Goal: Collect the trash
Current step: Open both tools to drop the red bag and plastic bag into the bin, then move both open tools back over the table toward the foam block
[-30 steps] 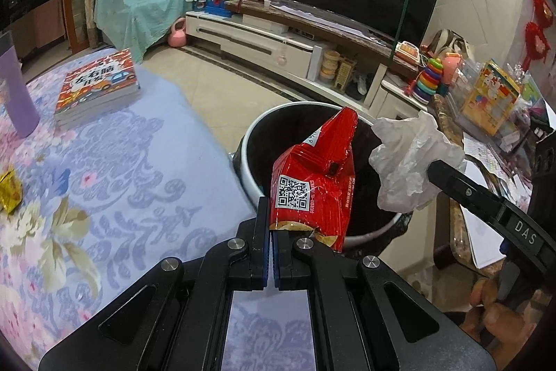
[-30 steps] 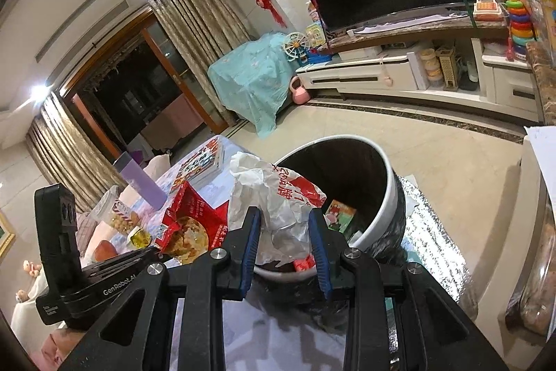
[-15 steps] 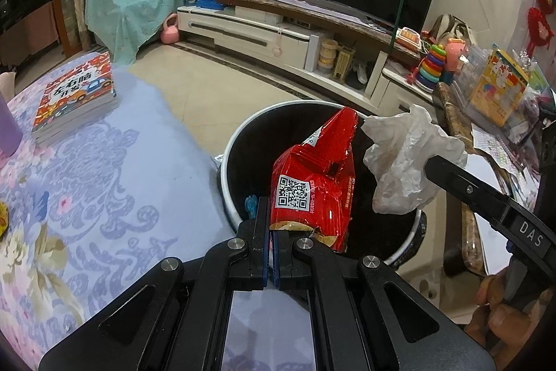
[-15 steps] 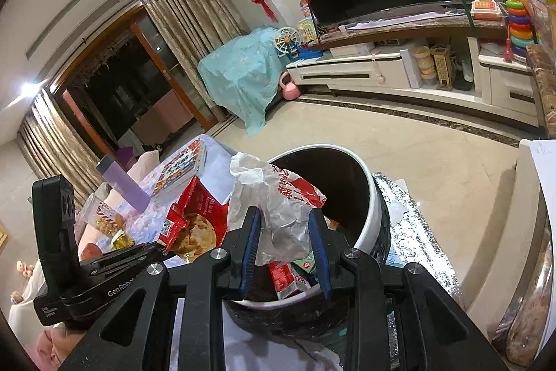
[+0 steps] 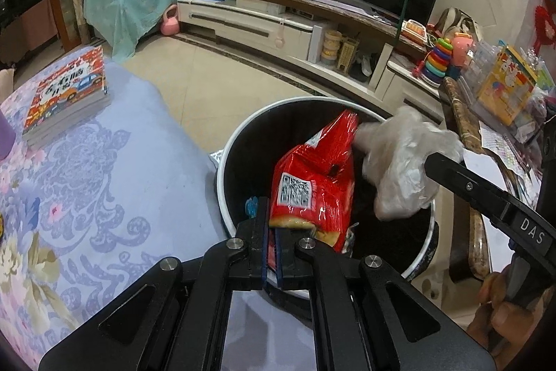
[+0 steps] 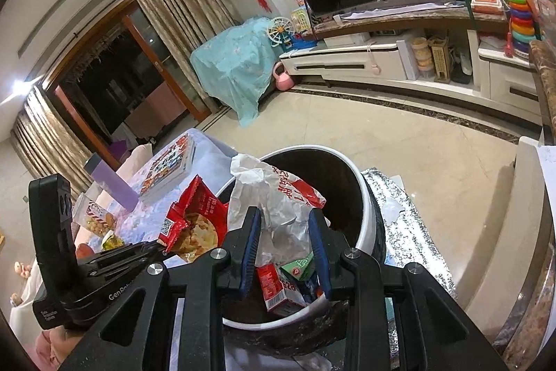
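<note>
1. The red foil snack packet [image 5: 312, 183] is held clamped in the left gripper [image 5: 272, 249] jaws, above the round white-rimmed black bin [image 5: 226, 162], frame centre.
2. The crumpled white plastic bag [image 6: 274, 207] is held between the right gripper [image 6: 285, 252] jaws, over the bin.
3. Release is outstanding; wrappers remain on the bench [image 5: 114, 169].

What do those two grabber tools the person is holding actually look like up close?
Both are matte black plastic frames with silver screws. The left gripper ends in two narrow black fingers lined with blue pads. The right gripper has the same build, with blue pads on its fingers. White lettering shows on the bodies: "DAS" on the right one, "GenRob…" on the left. No cables or sleeves show.
</note>
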Tool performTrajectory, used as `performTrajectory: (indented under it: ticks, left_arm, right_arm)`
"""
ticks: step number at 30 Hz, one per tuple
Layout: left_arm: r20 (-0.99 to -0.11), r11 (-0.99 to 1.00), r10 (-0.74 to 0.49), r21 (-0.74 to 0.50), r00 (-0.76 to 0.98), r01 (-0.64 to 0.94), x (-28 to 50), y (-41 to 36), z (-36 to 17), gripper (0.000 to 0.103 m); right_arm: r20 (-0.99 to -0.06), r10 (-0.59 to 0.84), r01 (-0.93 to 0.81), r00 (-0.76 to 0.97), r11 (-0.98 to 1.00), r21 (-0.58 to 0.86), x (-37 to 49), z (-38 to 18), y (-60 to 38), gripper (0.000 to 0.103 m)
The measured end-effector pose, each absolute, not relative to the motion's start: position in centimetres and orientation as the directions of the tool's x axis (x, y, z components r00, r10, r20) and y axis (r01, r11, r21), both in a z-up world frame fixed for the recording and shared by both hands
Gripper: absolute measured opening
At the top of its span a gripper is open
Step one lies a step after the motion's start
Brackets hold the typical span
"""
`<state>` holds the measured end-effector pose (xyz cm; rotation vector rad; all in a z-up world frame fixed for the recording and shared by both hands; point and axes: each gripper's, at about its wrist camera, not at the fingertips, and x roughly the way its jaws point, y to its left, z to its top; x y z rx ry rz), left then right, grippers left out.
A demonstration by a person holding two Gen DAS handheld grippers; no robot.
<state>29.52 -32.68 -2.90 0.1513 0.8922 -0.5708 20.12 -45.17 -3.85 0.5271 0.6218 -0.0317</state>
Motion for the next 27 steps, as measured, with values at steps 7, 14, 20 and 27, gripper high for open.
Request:
performTrajectory:
  ticks: [7,14,20,27]
  left_arm:
    - [-0.772,0.85,-0.386,-0.085,0.505,0.52,28.9,-32.0,-3.1,0.031]
    - [-0.76,0.871,-0.387,-0.114,0.522,0.478,28.0,-29.2,-3.0,0.051]
    - [-0.752,0.892,-0.384,-0.151,0.536,0.427,26.9,-26.3,-3.2,0.061]
    - [-0.752,0.919,-0.361,-0.185,0.552,0.349,25.5,-21.7,-4.2,0.067]
  right_arm:
    - [-0.566,0.139,0.192,0.812,0.853,0.485,20.1,-4.0,-45.5,0.044]
    - [-0.553,0.133,0.187,0.823,0.856,0.483,19.7,-3.4,-45.2,0.058]
    - [-0.542,0.132,0.187,0.83,0.849,0.494,19.0,-3.2,-44.4,0.091]
    - [-0.555,0.149,0.176,0.818,0.854,0.489,18.7,-3.6,-42.4,0.096]
